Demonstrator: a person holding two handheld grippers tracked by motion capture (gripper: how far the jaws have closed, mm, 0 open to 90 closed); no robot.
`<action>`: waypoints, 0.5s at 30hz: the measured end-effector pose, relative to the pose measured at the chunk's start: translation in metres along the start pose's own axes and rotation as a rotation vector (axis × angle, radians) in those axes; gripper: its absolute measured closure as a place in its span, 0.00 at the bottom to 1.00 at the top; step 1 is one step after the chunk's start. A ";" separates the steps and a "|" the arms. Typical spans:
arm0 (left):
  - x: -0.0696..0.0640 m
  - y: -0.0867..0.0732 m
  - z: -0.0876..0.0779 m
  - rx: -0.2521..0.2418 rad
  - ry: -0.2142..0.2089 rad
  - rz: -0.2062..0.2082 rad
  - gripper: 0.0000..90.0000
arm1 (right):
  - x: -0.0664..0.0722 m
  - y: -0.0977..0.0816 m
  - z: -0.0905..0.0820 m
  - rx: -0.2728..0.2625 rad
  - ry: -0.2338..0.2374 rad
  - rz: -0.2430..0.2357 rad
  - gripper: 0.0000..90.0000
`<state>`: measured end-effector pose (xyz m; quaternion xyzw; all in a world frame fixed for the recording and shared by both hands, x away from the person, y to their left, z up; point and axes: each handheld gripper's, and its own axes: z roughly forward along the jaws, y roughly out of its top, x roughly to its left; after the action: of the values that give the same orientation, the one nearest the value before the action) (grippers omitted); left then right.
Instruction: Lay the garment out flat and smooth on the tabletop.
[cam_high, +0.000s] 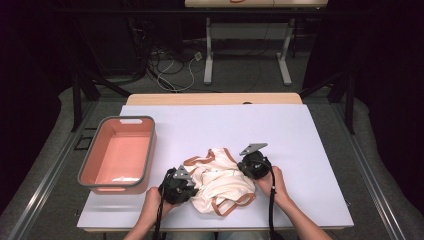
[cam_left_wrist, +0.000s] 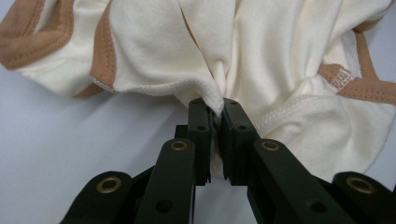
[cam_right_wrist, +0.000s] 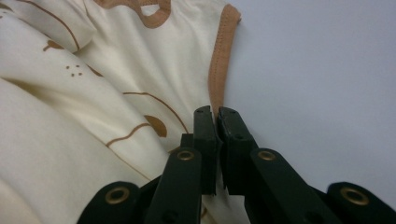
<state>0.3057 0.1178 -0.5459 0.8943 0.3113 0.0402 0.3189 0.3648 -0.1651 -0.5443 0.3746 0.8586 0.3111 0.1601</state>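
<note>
Black jaws of the left gripper (cam_left_wrist: 217, 108) stand pinched shut on a stitched cream hem of the garment (cam_high: 220, 181), which lies crumpled at lower centre of the high view on the white table (cam_high: 300, 135). Those of the right gripper (cam_right_wrist: 216, 112) are closed on its tan-bound edge. Both grips look set; judging by this, spreading or folding remains, perhaps then moving it to the pink bin (cam_high: 145, 167) at left. Its cloth is soft, ribbed-trimmed knit with brown printed lines; that bin is rigid, grey-rimmed, rectangular.
</note>
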 end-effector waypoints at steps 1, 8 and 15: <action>0.000 0.000 0.000 0.008 -0.009 0.000 0.93 | 0.000 -0.001 -0.003 0.005 -0.007 -0.002 0.96; -0.003 -0.001 -0.002 0.037 -0.008 0.027 0.92 | -0.003 -0.016 -0.019 0.050 -0.018 0.009 0.95; -0.004 0.003 -0.009 0.024 0.019 0.027 0.79 | -0.011 -0.018 -0.024 0.031 0.040 0.050 0.82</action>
<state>0.3018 0.1185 -0.5369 0.9018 0.3025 0.0493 0.3047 0.3499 -0.1923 -0.5376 0.3922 0.8568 0.3090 0.1293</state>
